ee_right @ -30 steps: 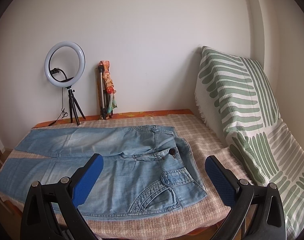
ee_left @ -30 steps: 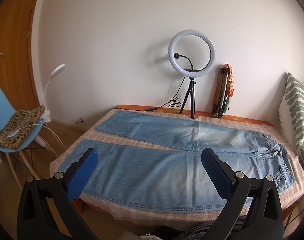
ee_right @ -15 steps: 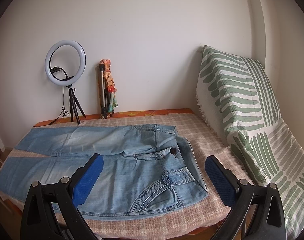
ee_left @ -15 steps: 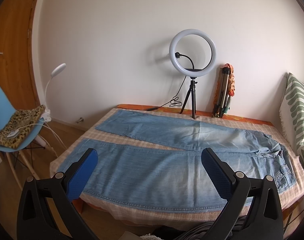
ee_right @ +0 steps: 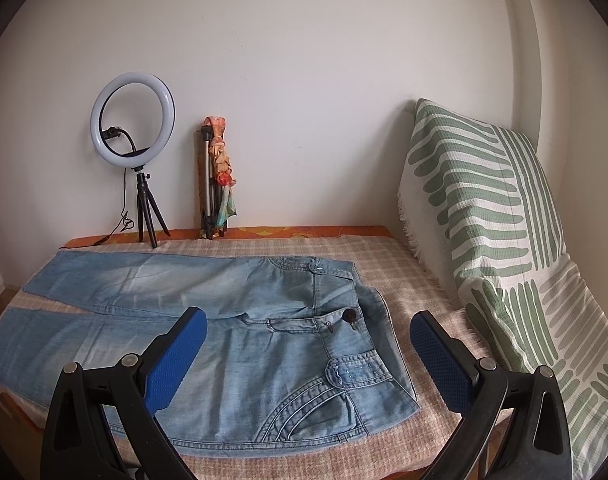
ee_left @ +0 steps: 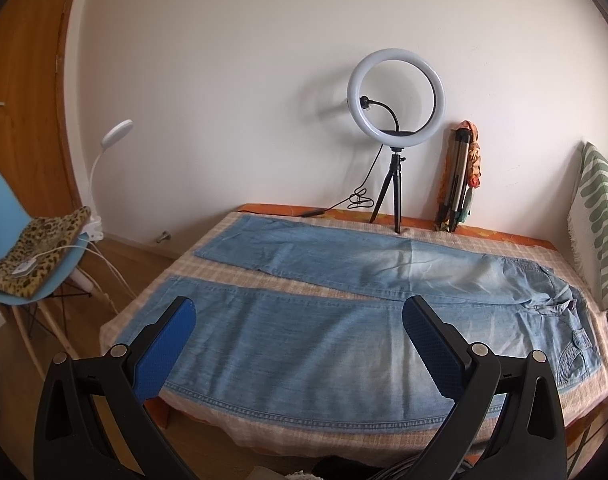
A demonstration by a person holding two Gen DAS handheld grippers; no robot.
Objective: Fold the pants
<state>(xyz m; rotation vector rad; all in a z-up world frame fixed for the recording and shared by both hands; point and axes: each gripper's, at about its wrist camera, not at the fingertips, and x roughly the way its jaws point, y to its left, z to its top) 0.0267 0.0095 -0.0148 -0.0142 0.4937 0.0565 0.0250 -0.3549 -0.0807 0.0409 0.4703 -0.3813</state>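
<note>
Left gripper (ee_left: 298, 324) hovers w/ jaws wide apart, holding nothing; right gripper (ee_right: 308, 334) same. Jeans (ee_right: 232, 320) lie flat, unfolded on the checked bed cover (ee_right: 404, 292), legs spread, waistband toward the striped cushion (ee_right: 476, 208).

Faded light-blue jeans (ee_left: 304, 332) on a beige-checked cover (ee_right: 396, 280); green-striped blanket (ee_right: 484, 208).

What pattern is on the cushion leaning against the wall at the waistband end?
White with green stripes, on the cushion; clearest in the right wrist view.
</note>
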